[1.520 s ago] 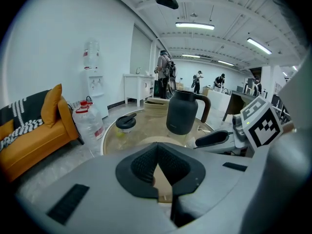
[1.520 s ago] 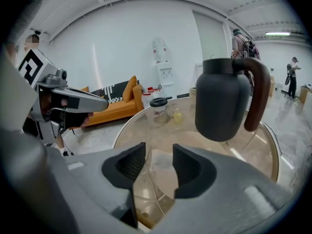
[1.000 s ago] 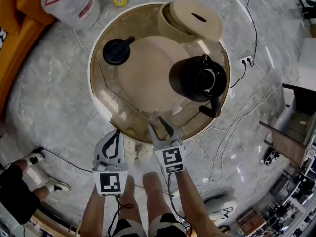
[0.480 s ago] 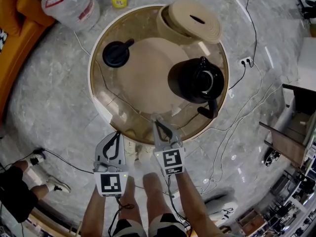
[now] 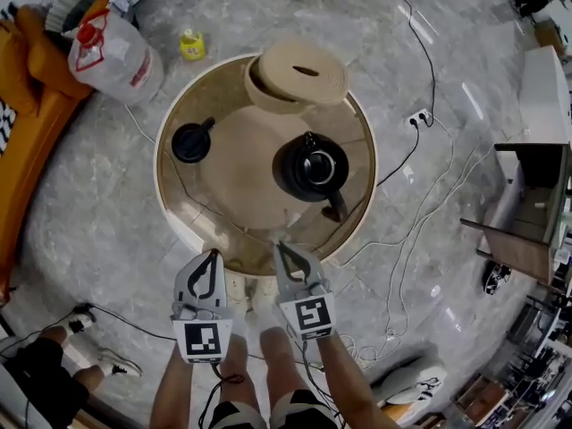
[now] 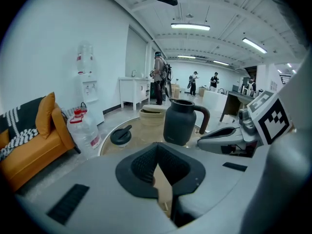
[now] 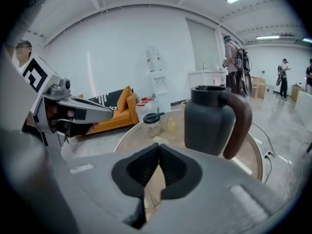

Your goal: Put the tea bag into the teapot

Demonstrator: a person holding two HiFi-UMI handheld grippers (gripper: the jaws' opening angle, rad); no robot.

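Observation:
The black teapot stands open-topped right of the middle of the round glass table, handle toward me; it also shows ahead in both gripper views. Its black lid lies at the table's left. My right gripper hangs over the table's near edge with its pads together and nothing visible between them. Beside it on the left, my left gripper is shut too, just short of the rim. I cannot make out a tea bag in any view.
A beige round box with a slotted lid sits at the table's far side. On the floor are a water jug, a small yellow bottle, an orange sofa, cables and a power strip. People stand far off.
The right gripper's jaws were open at the table's near edge a second ago and are now closed. Both grippers have lifted, and the table looks smaller and farther away.

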